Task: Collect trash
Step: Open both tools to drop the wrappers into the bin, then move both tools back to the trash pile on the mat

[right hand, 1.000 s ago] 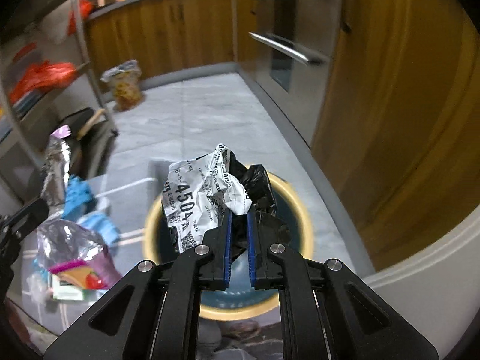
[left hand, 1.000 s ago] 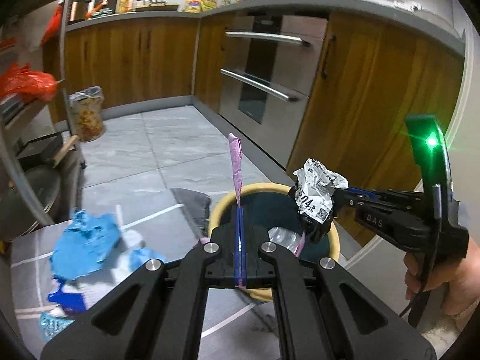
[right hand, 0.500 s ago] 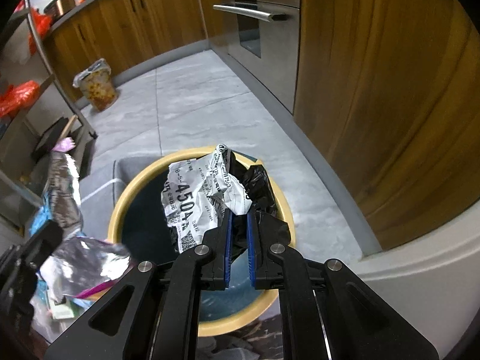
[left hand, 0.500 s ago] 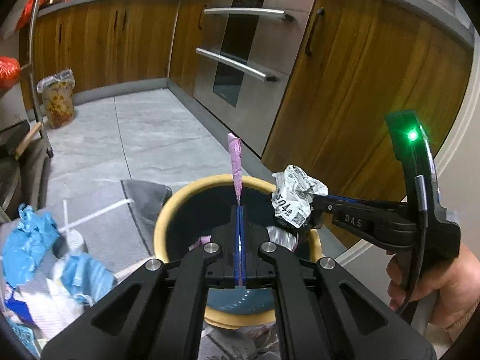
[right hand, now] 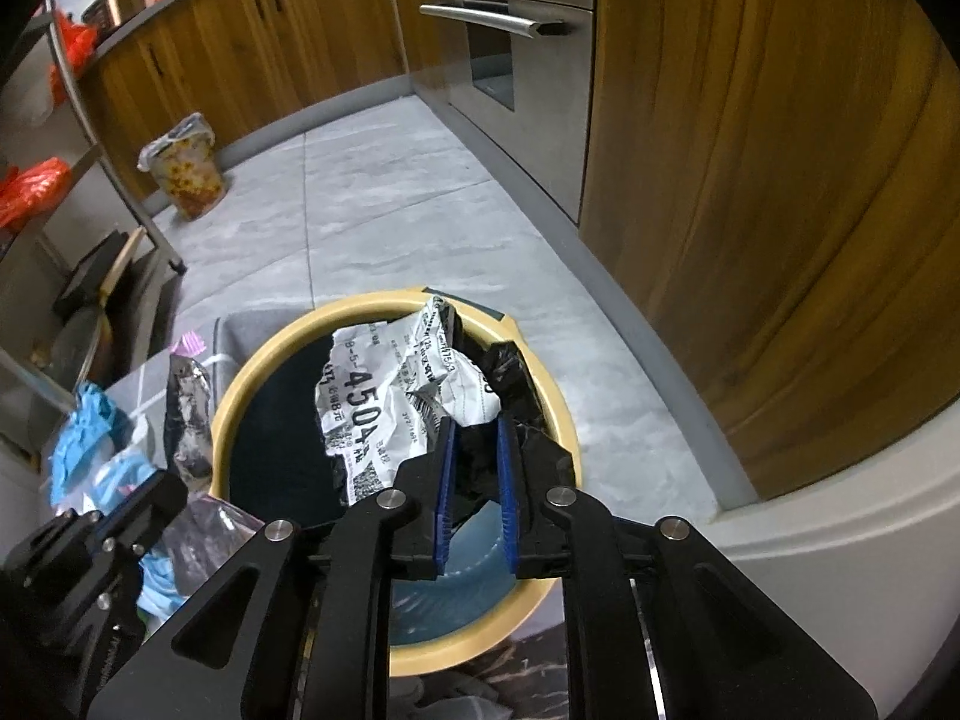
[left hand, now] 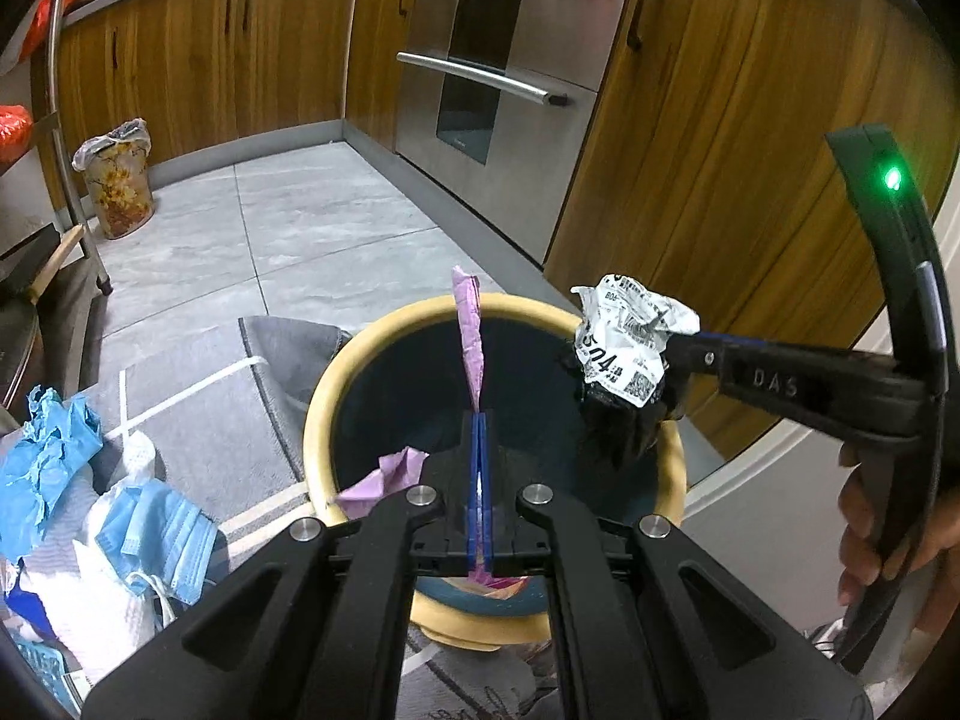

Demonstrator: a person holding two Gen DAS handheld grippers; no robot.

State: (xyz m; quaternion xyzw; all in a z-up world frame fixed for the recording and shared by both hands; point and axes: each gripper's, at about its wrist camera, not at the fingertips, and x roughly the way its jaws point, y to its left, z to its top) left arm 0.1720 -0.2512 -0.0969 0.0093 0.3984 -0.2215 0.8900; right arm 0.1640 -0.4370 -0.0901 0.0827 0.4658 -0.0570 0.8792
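Note:
A round bin [left hand: 336,414] with a yellow rim and dark blue inside stands on the floor; it also shows in the right wrist view [right hand: 240,396]. My left gripper [left hand: 479,420] is shut on a pink foil wrapper [left hand: 469,330] and holds it over the bin's mouth. My right gripper [right hand: 474,426] holds a crumpled printed white paper with black plastic [right hand: 396,402] over the bin; its jaws now stand a little apart, the wad still between the tips. The wad [left hand: 630,348] also shows at the bin's right rim in the left wrist view.
Blue masks, blue and white paper [left hand: 120,516] lie on a grey mat left of the bin. A small lined bin [left hand: 117,186] stands by the far cabinets. Wooden cabinets and an oven [left hand: 492,78] close the right side. A metal shelf rack [right hand: 90,138] is at left.
Both grippers have moved over the bin's mouth. The right gripper's jaws have parted slightly around the paper wad. The left stays shut on the pink wrapper.

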